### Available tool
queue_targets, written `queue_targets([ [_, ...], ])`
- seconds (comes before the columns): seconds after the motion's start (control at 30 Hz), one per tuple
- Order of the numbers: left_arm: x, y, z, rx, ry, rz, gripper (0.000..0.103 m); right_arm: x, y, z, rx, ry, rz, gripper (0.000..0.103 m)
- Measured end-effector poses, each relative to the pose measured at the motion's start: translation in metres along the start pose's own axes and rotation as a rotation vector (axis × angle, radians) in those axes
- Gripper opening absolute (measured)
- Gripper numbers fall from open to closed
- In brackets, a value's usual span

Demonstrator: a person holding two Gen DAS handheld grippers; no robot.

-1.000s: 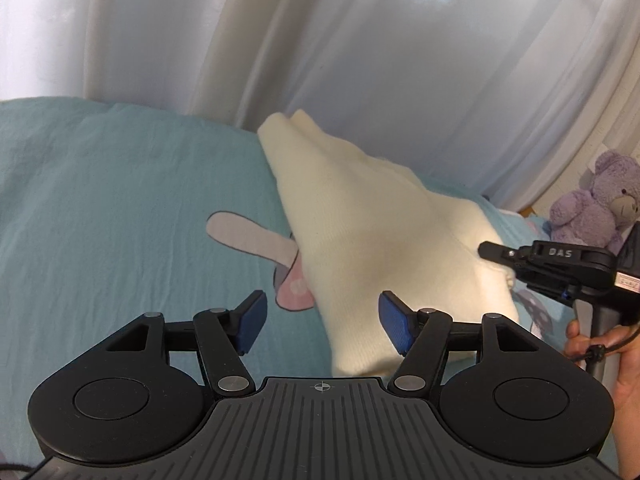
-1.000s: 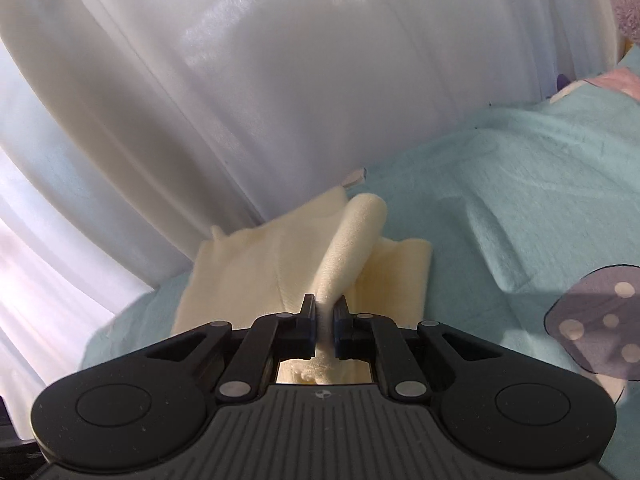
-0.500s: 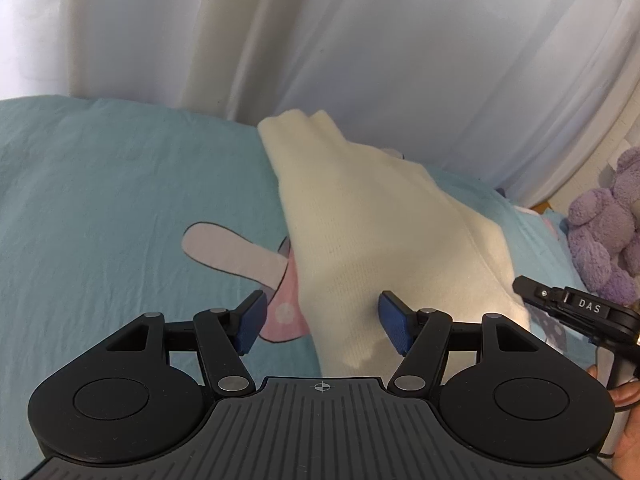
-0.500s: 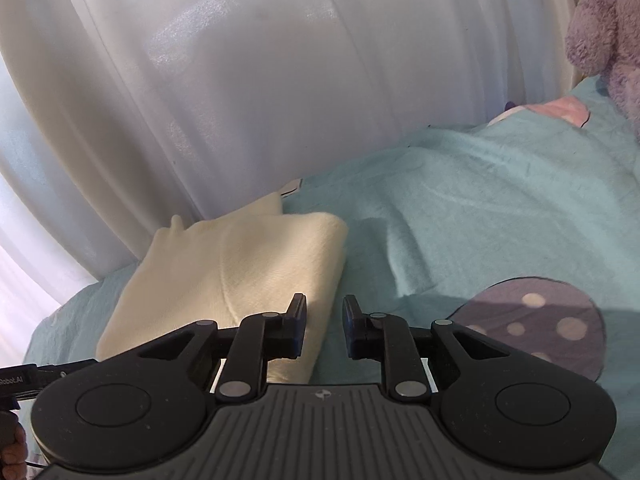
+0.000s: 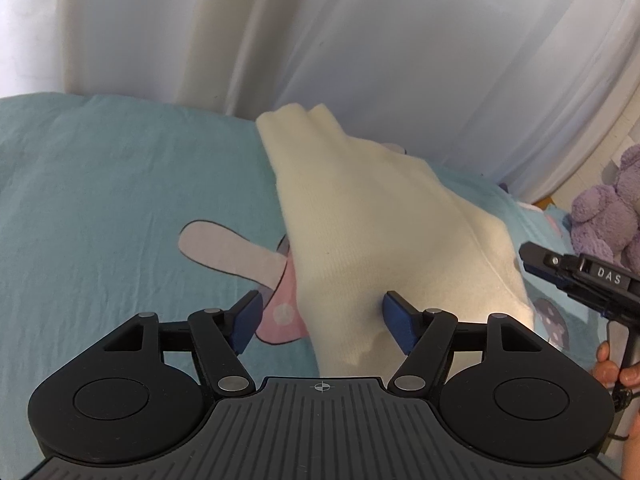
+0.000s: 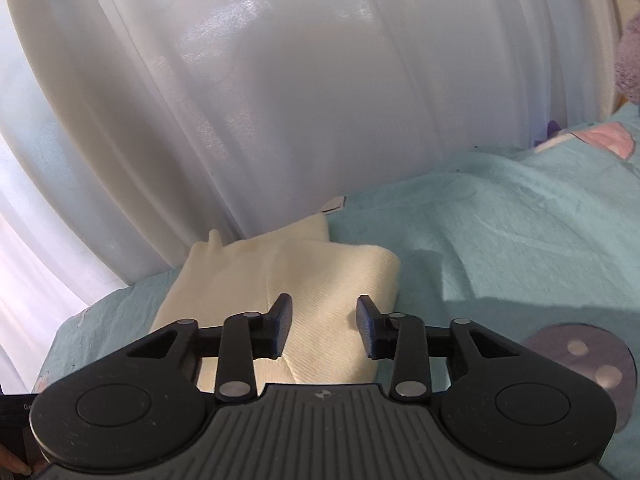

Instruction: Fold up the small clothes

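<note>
A large white translucent curtain (image 5: 360,60) fills the upper half of both views. Below it, a light teal bed sheet (image 5: 100,200) with printed pastel shapes covers the lower part. On the sheet lies a cream knitted garment, folded into a long flat piece (image 5: 380,240). In the left wrist view it runs from the upper middle of the frame down to the lower middle; in the right wrist view (image 6: 288,280) it lies in the lower middle, just under the curtain edge.

The left gripper (image 5: 324,322) is at the bottom of its view, and its jaws stand wide apart. The near edge of the cream garment is between the blue pads (image 5: 396,320), but whether the right pad touches the cloth I cannot tell. The right gripper (image 6: 324,326) has its jaws apart too; they have just been opening, and the garment lies flat beneath them, not pressed by the pads.

A purple plush toy (image 5: 608,216) sits at the right edge of the left wrist view. Below it the black body of the right gripper comes in, marked with the letters DAS, and a hand (image 5: 618,368) holds it at the lower right corner
</note>
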State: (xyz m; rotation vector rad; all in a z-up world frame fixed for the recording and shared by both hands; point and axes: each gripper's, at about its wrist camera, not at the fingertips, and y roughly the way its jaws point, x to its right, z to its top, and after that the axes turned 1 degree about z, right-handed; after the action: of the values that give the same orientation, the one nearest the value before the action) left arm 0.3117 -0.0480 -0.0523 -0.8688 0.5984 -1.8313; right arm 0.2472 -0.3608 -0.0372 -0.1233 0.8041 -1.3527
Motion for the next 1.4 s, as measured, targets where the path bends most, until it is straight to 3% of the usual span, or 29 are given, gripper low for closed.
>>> queue_targets([
  [0.2,-0.002,0.000,0.006,0.015,-0.018,0.008,0.073,-0.026,0.060,0.032,-0.081,-0.130,0.022,0.049],
  [0.43,-0.007,0.004,0.021,0.046,-0.047,0.014,0.075,-0.034,0.121,0.044,-0.179,-0.275,0.035,0.049],
  [0.73,-0.017,0.017,0.030,0.050,-0.089,0.037,0.075,-0.045,0.143,0.040,-0.264,-0.449,0.093,0.046],
  [0.8,-0.018,0.022,0.034,0.054,-0.092,0.039,0.075,-0.045,0.143,0.039,-0.255,-0.459,0.091,0.031],
  [0.93,-0.015,0.031,0.042,0.059,-0.084,0.047,0.075,-0.051,0.137,0.034,-0.215,-0.488,0.075,0.014],
  [1.17,-0.007,0.058,0.062,0.067,-0.054,0.063,0.075,-0.063,0.119,0.034,-0.113,-0.509,0.017,0.011],
  [1.3,-0.001,0.071,0.071,0.067,-0.024,0.083,0.066,-0.067,0.104,0.037,-0.039,-0.531,-0.010,0.011],
  [1.4,0.008,0.071,0.073,0.089,0.027,0.103,0.067,-0.062,0.104,0.033,-0.008,-0.544,-0.075,0.011],
])
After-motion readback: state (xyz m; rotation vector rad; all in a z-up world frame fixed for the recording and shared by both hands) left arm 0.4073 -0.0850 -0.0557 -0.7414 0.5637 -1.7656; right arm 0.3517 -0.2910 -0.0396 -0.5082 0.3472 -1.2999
